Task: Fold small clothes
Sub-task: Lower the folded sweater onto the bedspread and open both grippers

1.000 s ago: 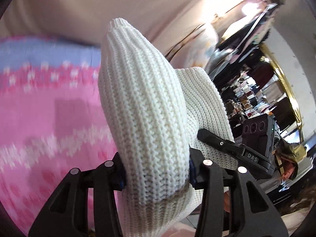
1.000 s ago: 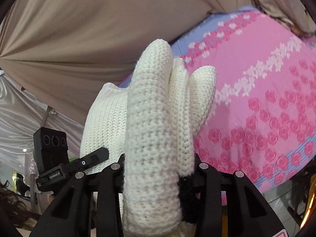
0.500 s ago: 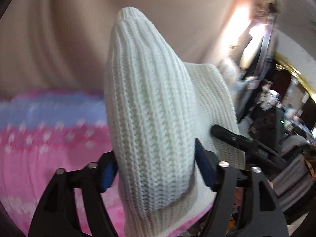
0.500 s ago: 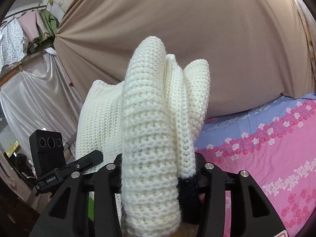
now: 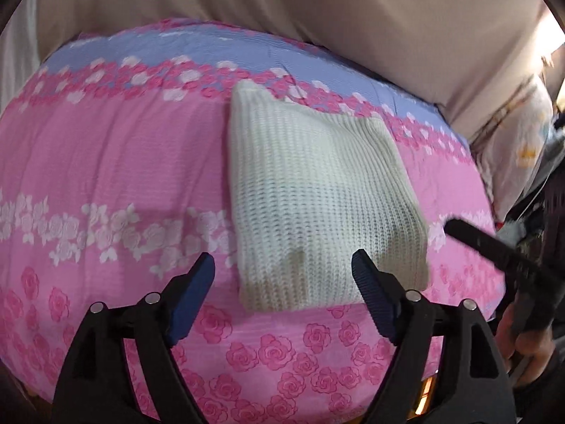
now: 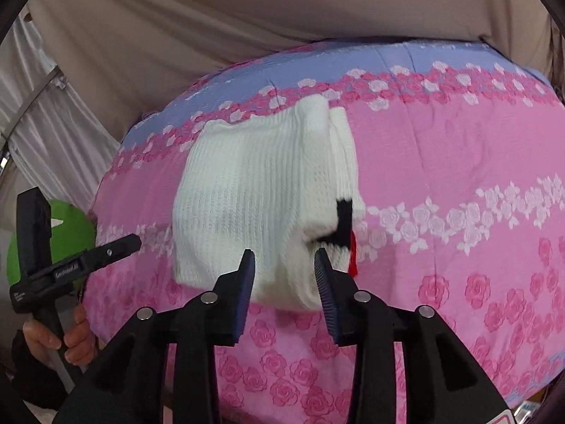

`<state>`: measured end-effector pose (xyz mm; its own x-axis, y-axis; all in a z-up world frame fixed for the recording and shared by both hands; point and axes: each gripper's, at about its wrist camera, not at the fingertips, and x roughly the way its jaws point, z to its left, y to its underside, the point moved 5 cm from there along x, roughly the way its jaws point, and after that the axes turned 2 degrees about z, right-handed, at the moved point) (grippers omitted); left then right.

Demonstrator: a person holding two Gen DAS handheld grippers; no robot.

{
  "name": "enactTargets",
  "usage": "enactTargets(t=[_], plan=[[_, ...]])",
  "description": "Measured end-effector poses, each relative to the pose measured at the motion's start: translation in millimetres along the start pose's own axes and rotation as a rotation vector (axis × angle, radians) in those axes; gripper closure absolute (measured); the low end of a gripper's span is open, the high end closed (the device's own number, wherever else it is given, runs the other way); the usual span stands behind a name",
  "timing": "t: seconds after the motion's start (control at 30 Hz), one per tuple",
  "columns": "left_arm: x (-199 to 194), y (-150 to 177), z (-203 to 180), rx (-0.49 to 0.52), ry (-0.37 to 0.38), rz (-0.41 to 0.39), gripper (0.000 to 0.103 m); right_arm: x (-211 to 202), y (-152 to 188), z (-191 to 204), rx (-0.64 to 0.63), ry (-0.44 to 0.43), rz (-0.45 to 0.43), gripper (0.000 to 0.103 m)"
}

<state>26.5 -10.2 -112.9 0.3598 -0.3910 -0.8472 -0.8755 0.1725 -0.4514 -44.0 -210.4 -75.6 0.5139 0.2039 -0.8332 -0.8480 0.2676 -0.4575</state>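
A folded white knit garment (image 5: 317, 208) lies flat on the pink rose-patterned bedspread (image 5: 106, 162). In the right wrist view the garment (image 6: 254, 194) shows a black and red patch at its right edge. My left gripper (image 5: 282, 272) is open and empty, its jaws wide apart just in front of the garment's near edge. My right gripper (image 6: 284, 265) is open and empty, its jaws apart at the garment's near right corner, not holding it.
A beige curtain (image 5: 317, 7) hangs behind the bed. A patterned pillow (image 5: 522, 148) lies at the right of the bed. A green object (image 6: 67, 226) sits left of the bed in the right wrist view. Each view shows the other gripper at its edge.
Both grippers were shut on the white garment, holding it up in the air. Now the garment lies folded on the bedspread and both grippers have opened and let go.
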Motion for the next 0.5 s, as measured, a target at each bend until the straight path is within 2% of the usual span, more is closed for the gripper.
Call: enactTargets(t=[0.1,0.17,0.2,0.27,0.3,0.33,0.37,0.43,0.5], plan=[[19.1,3.0,-7.2,0.03,-0.067,0.052,0.025,11.0,-25.1,2.4,0.007,0.011,-0.008,0.057],[29.1,5.9,-5.6,0.025,-0.093,0.069,0.025,14.5,-31.6,6.3,0.026,-0.026,0.004,0.069],[30.3,5.6,-6.7,0.026,-0.108,0.069,0.025,20.4,-33.5,9.2,0.012,-0.034,0.015,0.071],[29.2,4.1,-7.9,0.037,-0.121,0.06,0.025,37.0,-34.4,8.3,-0.047,0.047,0.054,0.071],[28.3,3.8,-8.3,0.04,-0.122,0.056,0.025,45.9,-35.0,0.5,-0.053,0.11,0.074,0.069],[28.6,3.5,-7.9,0.039,-0.123,0.057,0.025,49.2,-36.1,-7.5,-0.028,0.123,0.079,0.065],[31.3,3.6,-6.1,0.035,-0.126,0.064,0.025,50.7,-36.8,-15.8,0.011,0.112,0.079,0.057],[35.2,6.1,-3.7,0.02,-0.132,0.084,0.025,55.9,-40.6,-32.6,0.115,0.03,0.073,0.05],[34.7,4.8,-2.0,0.005,-0.136,0.087,0.025,69.5,-44.1,-39.9,0.154,-0.031,0.101,0.062]])
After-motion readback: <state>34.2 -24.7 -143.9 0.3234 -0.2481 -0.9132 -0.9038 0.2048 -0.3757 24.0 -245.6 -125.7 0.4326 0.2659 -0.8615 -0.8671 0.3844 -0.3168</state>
